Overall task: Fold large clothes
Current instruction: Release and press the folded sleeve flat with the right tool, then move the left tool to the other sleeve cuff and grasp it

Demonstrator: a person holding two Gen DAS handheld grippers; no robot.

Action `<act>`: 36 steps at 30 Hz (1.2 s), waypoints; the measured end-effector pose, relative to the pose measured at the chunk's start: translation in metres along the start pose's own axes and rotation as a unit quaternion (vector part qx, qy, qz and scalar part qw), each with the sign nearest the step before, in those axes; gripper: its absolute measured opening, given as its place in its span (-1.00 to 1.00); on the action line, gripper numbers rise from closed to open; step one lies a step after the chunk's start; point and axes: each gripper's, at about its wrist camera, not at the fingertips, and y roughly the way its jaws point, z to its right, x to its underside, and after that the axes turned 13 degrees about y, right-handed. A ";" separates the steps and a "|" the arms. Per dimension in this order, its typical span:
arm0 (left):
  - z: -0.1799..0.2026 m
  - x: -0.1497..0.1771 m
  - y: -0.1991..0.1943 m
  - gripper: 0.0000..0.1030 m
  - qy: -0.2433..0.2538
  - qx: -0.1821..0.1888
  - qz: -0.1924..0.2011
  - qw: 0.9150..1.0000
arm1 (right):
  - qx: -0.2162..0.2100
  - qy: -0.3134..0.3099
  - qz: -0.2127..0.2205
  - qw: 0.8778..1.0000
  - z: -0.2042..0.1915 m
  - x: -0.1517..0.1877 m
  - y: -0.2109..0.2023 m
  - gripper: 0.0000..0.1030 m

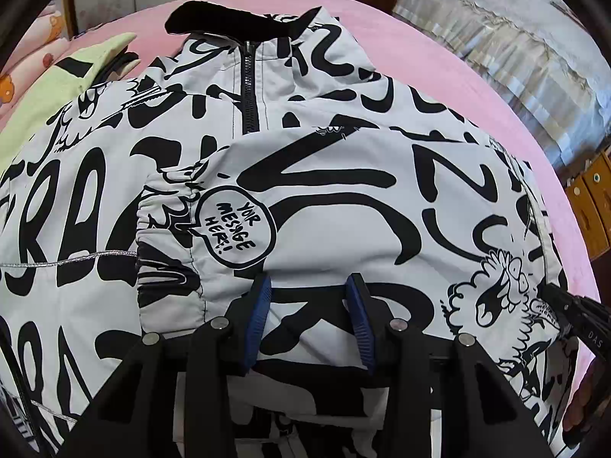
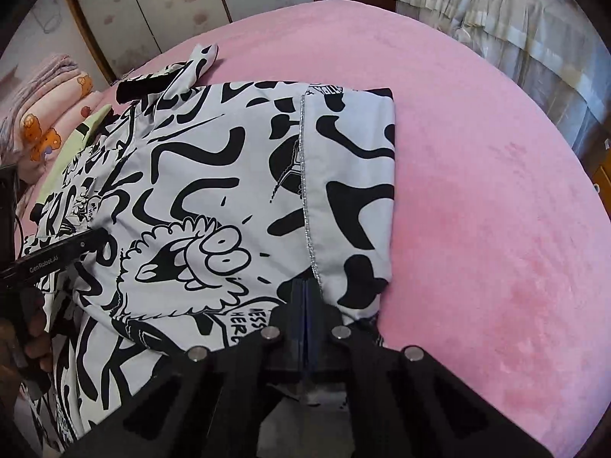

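Lying spread across a pink bedcover [image 1: 439,76], a white jacket [image 1: 343,198] with bold black graffiti print was seen filling most of the left wrist view, its black collar [image 1: 229,19] and zipper [image 1: 248,87] toward the top centre of the frame. A sleeve had been laid across the body, and a speech bubble print [image 1: 235,227] was visible just left of the frame's centre. The left gripper [image 1: 311,286] was shown at the lower centre with its blue fingers [image 1: 261,301] held partly apart, both tips resting against the fabric; whether cloth was pinched between them could not be told. At the right edge of that view the black body of the right gripper [image 1: 565,305] was seen against the jacket's edge. In the right wrist view the jacket [image 2: 214,175] occupied the left and centre of the frame, with the pink bedcover [image 2: 496,210] bare to the right. A silver reflective strip [image 2: 307,191] ran down the folded sleeve toward the right gripper [image 2: 305,290], whose jaws were pressed together at the lower centre on the jacket's near edge, beside the strip's lower end. A pale green cloth [image 2: 82,133] and a folded pink blanket [image 2: 46,114] were seen at the upper left of the frame.
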 end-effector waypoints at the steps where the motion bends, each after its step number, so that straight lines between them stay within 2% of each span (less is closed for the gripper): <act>1: -0.001 0.000 -0.002 -0.21 0.001 0.003 -0.001 1.000 | 0.005 -0.001 0.001 1.000 -0.002 0.000 0.000 -1.00; 5: -0.005 -0.003 -0.007 -0.17 -0.012 0.015 -0.016 1.000 | 0.014 -0.007 0.000 1.000 -0.013 0.002 -0.004 -0.93; 6: -0.005 -0.003 -0.010 -0.10 -0.015 0.017 -0.017 1.000 | 0.012 -0.006 -0.001 1.000 -0.015 0.002 -0.005 -0.92; 13: 0.003 0.004 -0.034 0.09 -0.024 0.008 -0.011 1.000 | -0.005 -0.001 -0.002 1.000 -0.026 0.008 -0.016 -0.92; 23: 0.022 0.021 -0.084 0.11 -0.017 -0.031 0.013 0.999 | -0.021 0.019 -0.004 1.000 -0.037 0.024 -0.039 -0.91; 28: 0.029 0.040 -0.116 0.11 -0.018 -0.039 0.026 0.999 | -0.028 0.019 -0.005 0.999 -0.049 0.039 -0.054 -0.88; 33: 0.032 0.062 -0.149 0.11 -0.008 -0.053 0.035 0.998 | -0.040 0.017 0.004 0.999 -0.062 0.054 -0.073 -0.56; 36: 0.029 0.075 -0.171 0.11 -0.003 -0.067 0.045 0.997 | -0.043 0.014 0.008 0.999 -0.070 0.063 -0.085 -0.52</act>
